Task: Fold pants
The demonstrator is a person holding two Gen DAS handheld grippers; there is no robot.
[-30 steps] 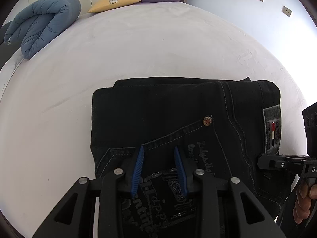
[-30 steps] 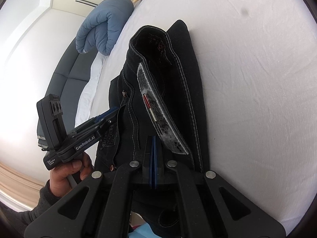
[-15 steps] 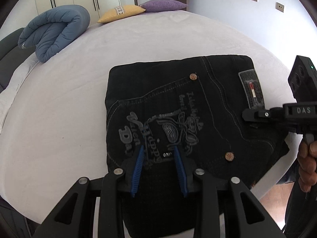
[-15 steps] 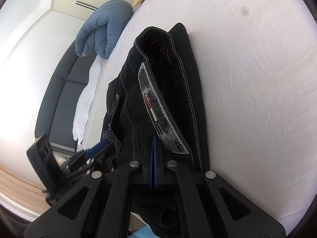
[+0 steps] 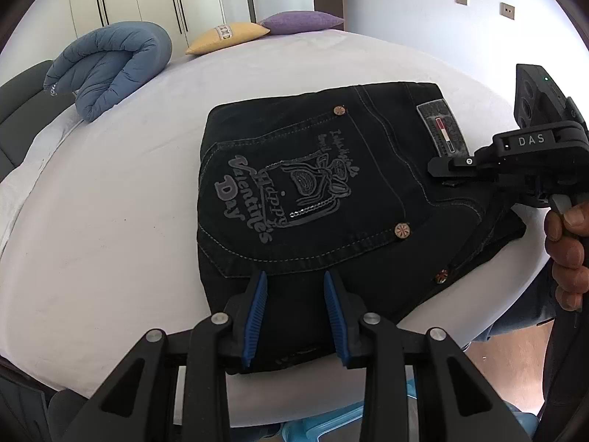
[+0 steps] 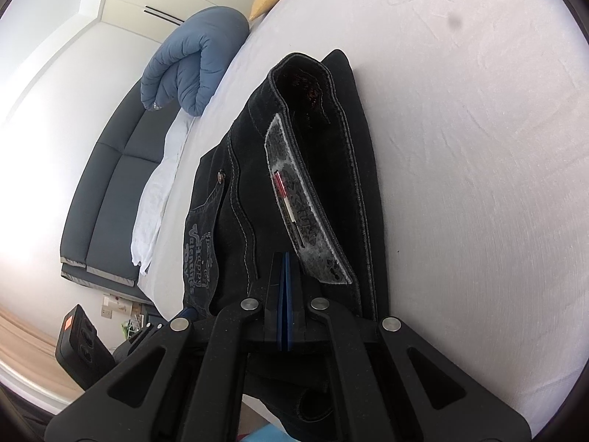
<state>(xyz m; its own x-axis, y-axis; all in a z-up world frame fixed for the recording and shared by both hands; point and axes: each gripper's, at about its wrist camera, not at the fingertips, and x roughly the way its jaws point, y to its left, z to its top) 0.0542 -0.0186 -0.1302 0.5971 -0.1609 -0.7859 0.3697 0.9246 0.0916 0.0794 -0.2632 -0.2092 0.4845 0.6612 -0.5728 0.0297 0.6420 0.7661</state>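
Black denim pants [image 5: 316, 191] lie folded in a compact stack on the white bed [image 5: 110, 221], back pocket with grey "Happy Valentine's Day" print facing up. My left gripper [image 5: 294, 287] is open and empty, held above the stack's near edge. My right gripper [image 6: 283, 269] has its blue pads pressed together at the waistband edge of the pants [image 6: 294, 169], beside the grey leather label [image 6: 298, 213]. It also shows in the left wrist view [image 5: 441, 165] at the stack's right side, by the label [image 5: 441, 132].
A rolled blue duvet [image 5: 106, 66] lies at the bed's far left. A yellow pillow [image 5: 228, 37] and a purple pillow [image 5: 302, 22] lie at the far end. A dark sofa [image 6: 106, 191] stands beside the bed. The bed's near edge is just below the pants.
My left gripper has pulled back and risen away from the pants, staying open. The right gripper has stayed shut at the waistband.
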